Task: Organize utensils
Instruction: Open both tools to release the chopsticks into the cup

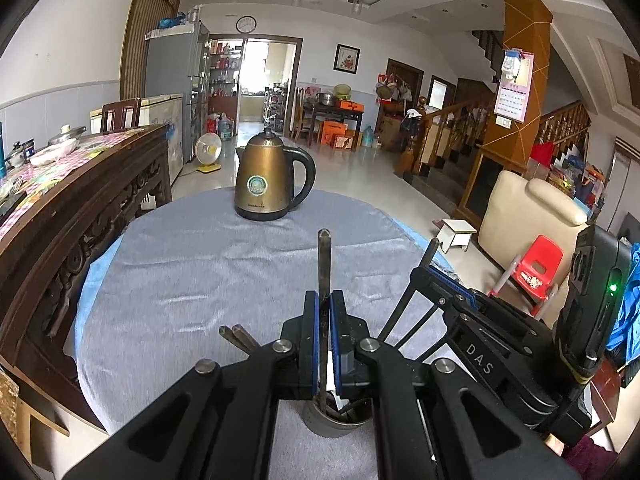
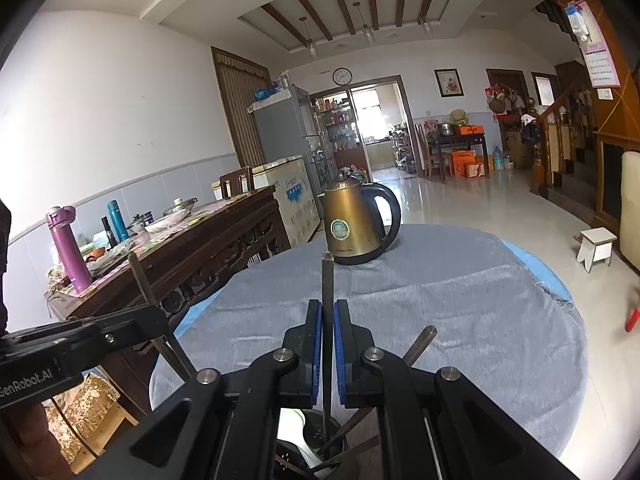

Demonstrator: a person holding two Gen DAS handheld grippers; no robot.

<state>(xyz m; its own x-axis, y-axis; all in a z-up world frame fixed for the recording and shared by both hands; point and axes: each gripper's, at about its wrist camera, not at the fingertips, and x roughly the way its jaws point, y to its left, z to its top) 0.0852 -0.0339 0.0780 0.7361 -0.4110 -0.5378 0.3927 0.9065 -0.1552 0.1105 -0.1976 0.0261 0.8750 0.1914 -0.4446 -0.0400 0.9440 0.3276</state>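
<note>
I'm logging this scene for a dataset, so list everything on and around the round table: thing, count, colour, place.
kettle: one, bronze with black handle, far side of the round table
tablecloth: one, grey, covering the table
utensil holder: one, metal cup, near edge, below both tools
chopsticks: several, dark; one upright in each tool, others leaning in the holder
sideboard: one, dark carved wood, left of the table, cluttered top
stool: one, white, floor right of the table
child's chair: one, red, floor at right
left tool: black with blue pads, shut on a chopstick
right tool: black with blue pads, shut on a chopstick
</note>
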